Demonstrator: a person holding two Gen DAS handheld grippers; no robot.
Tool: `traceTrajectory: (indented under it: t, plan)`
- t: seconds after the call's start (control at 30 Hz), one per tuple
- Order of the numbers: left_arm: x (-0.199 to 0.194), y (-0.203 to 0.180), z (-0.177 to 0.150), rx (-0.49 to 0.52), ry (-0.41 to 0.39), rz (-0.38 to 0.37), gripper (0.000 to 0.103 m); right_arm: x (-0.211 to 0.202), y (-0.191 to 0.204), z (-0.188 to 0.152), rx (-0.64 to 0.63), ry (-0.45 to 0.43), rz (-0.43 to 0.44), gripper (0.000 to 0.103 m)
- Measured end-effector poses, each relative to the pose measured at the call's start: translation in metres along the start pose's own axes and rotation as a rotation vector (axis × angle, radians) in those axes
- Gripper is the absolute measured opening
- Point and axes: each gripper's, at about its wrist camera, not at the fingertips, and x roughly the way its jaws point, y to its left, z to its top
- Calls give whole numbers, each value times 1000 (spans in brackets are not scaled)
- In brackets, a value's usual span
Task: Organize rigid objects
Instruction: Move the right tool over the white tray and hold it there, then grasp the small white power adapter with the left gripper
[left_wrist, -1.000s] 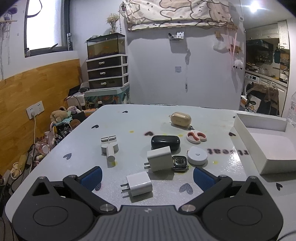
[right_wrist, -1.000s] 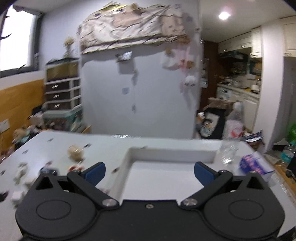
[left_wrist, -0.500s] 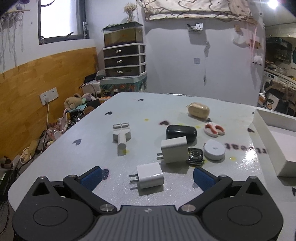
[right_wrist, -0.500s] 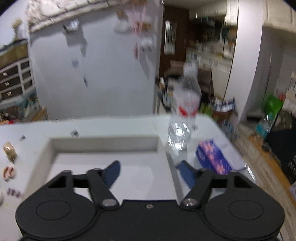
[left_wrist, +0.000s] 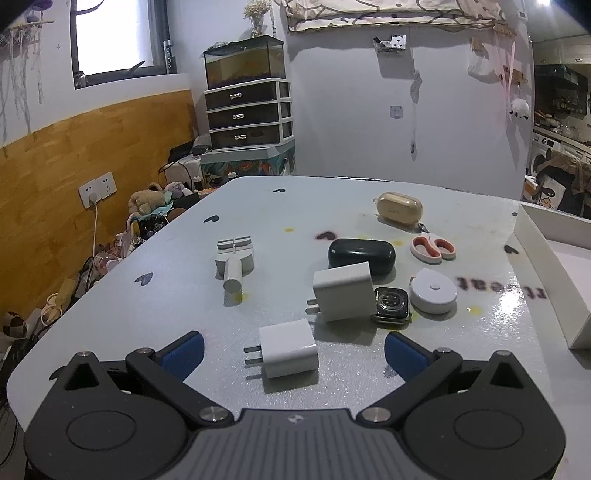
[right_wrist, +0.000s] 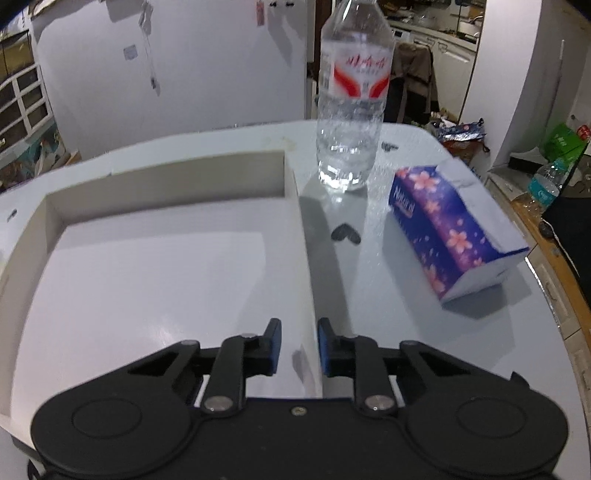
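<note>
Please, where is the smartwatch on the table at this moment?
In the left wrist view, the smartwatch lies right of centre on the table, between the larger white charger and the round white tape measure.

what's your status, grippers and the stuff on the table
Left gripper open, small white charger between its fingers, untouched. Right gripper closing astride white box wall. Box empty. Nothing in the way.

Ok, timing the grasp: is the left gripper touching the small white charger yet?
Apart. The left wrist view shows bare table between the small white charger and both pads of the open left gripper.
</note>
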Motion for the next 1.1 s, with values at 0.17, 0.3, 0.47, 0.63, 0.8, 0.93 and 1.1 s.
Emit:
traceTrajectory:
  t: [0.17,0.3,0.47,0.63,0.8,0.93,1.1]
  plan:
    - [10,2,0,3,19,-5,94,10,-9,-3,32,50,28,9]
    - [18,7,0,-7,37,-5,87,8,-7,-5,9,48,23,9]
    - [29,8,-2,-11,58,-3,86,8,-8,-6,5,43,22,9]
    - [45,8,-3,-12,86,-1,81,9,-6,-5,6,39,20,9]
    - [61,13,-4,-75,112,5,71,8,-6,-5,1,38,17,9]
    - [68,13,-4,-109,113,21,63,8,-6,-5,0,38,16,10]
    - [70,12,-3,-120,114,37,57,8,-5,-5,-1,37,15,10]
